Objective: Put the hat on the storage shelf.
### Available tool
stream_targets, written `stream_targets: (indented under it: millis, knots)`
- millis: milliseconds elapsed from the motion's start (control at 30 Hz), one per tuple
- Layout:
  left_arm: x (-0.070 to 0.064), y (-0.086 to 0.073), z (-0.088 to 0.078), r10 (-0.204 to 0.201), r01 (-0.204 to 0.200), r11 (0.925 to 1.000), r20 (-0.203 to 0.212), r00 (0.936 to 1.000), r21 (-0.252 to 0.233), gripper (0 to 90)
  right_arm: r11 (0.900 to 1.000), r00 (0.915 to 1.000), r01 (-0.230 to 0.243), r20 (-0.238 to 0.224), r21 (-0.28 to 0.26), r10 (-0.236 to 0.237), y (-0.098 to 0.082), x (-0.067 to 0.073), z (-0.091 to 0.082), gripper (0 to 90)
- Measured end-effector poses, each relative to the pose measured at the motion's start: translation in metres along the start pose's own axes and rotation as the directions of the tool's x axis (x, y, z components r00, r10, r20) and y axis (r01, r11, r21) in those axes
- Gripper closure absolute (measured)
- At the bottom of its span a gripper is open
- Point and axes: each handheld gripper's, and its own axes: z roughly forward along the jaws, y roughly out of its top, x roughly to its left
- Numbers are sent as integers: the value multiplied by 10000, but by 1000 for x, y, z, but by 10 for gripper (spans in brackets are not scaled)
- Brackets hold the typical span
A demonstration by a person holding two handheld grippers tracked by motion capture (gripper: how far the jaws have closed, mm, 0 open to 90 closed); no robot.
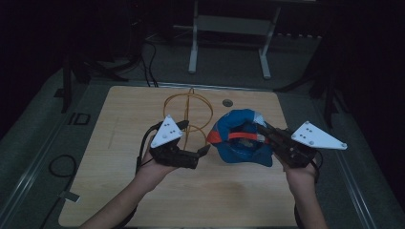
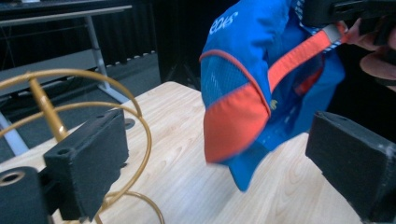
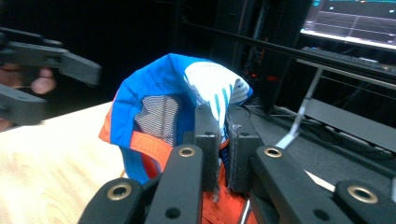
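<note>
Over the pale wooden surface (image 1: 143, 200), a blue fabric cap with an orange brim (image 1: 241, 138) hangs lifted, held up from its right side. Right tongs (image 3: 223, 140) are pressed together, pinching the cap's back edge by the orange strap. Left of the cap stands a gold wire hoop stand (image 1: 188, 114), just behind the left tongs (image 2: 219, 163), which are spread wide and hold nothing. The orange brim points straight at those left tongs, just ahead of their gap, so I judge the left hand best placed to take the brim next.
</note>
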Motion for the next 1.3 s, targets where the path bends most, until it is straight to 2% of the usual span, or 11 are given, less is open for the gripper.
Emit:
stream_targets:
  millis: [67, 167, 333, 433, 533, 600, 733, 800, 1100, 1200, 1300]
  knots:
    - [-1, 3, 5, 132, -132, 9999, 30, 9999, 61, 64, 9999, 9999, 150, 34, 31, -150, 1, 3, 0, 849]
    - [-1, 8, 15, 208, -209, 9997, 73, 9998, 106, 68, 9999, 9999, 92, -138, -62, -93, 1, 5, -1, 850]
    - [-3, 16, 27, 218, -219, 9997, 107, 9997, 87, 142, 9998, 9991, 158, -381, -88, -161, 0, 11, -3, 850]
    - [-9, 19, 33, 462, -469, 9984, 212, 9987, 321, 174, 9997, 9986, 200, -485, -134, -206, 1, 14, -4, 849]
    - [-13, 20, 40, 475, -492, 9973, 326, 9983, 543, 222, 9996, 9982, 201, -562, -197, -212, 0, 16, -5, 850]
    - [-14, 20, 45, 333, -363, 9972, 466, 9984, 650, 282, 9997, 9980, 186, -608, -183, -197, -1, 17, -4, 849]
    - [-14, 20, 49, 369, -402, 9969, 498, 9981, 671, 399, 9997, 9975, 189, -682, -130, -197, -3, 20, -3, 850]
    - [-14, 21, 50, 194, -230, 9981, 610, 9980, 579, 460, 9997, 9971, 192, -729, -142, -202, -3, 20, -3, 850]
    - [-17, 21, 55, 88, -86, 9982, -41, 10000, 593, 856, 10000, 9954, 56, -956, -15, -57, -10, 26, 0, 849]
    - [-19, 22, 57, 317, -299, 9971, -255, 9992, 696, 880, 10000, 9947, -17, -1033, 47, 22, -13, 30, 1, 847]
    - [-20, 21, 57, 417, -406, 9971, -159, 9990, 650, 885, 9999, 9941, -104, -1081, 102, 114, -17, 35, 1, 842]
